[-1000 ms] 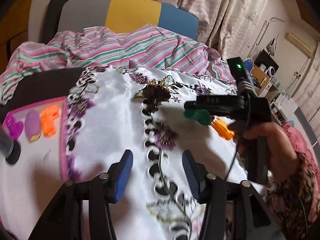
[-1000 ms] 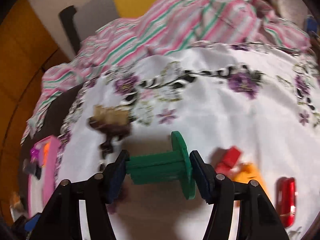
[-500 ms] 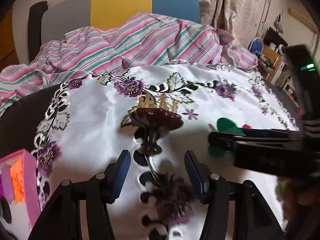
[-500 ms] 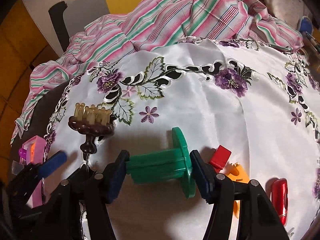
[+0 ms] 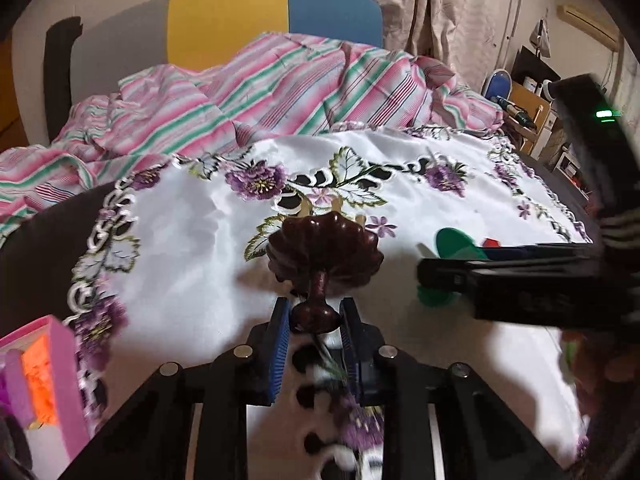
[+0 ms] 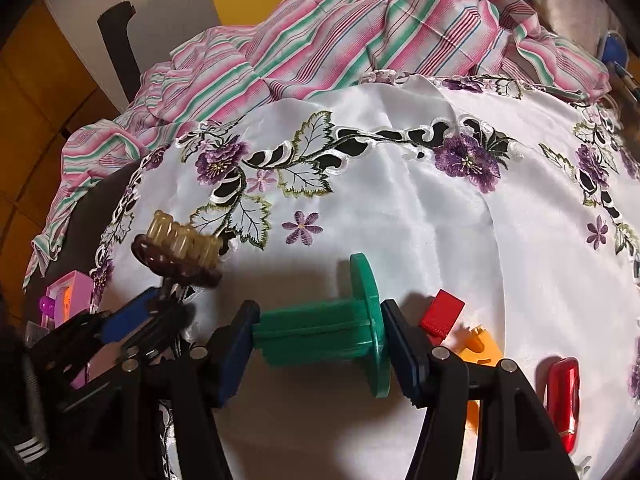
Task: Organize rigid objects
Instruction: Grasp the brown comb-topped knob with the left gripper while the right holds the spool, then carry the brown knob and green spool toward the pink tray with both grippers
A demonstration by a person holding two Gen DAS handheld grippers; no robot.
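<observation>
Satin-white cloth (image 6: 400, 216), glossy and stitched with purple flowers, green leaves and black cutwork, covers the tabletop. Behind it lies a crumpled striped sheet (image 5: 248, 96) in pink, green and white, and past that a chair back (image 5: 228, 20) in grey, yellow and blue panels.

At the cloth's left edge sits a pink tray (image 5: 60, 364) with an orange piece and a purple piece inside.

The right gripper (image 6: 318, 340) has its blue ribbed fingers clamped end to end on a green plastic spool (image 6: 320, 328), a ribbed barrel with a round flange, held crosswise above the cloth. The left gripper (image 5: 314, 328) is closing its fingers on the narrow turned stem of a dark brown brush (image 5: 324, 252); its scalloped, shell-shaped head is glossy, with pale amber bristle tufts (image 6: 180, 240) rising from the far side. The brush stands just left of the spool, the two grippers close beside each other.

To the right of the spool, on the cloth, lie a small red block (image 6: 442, 312), an orange plastic piece (image 6: 480, 344) partly hidden by the right finger, and a shiny red oblong object (image 6: 564, 396).
</observation>
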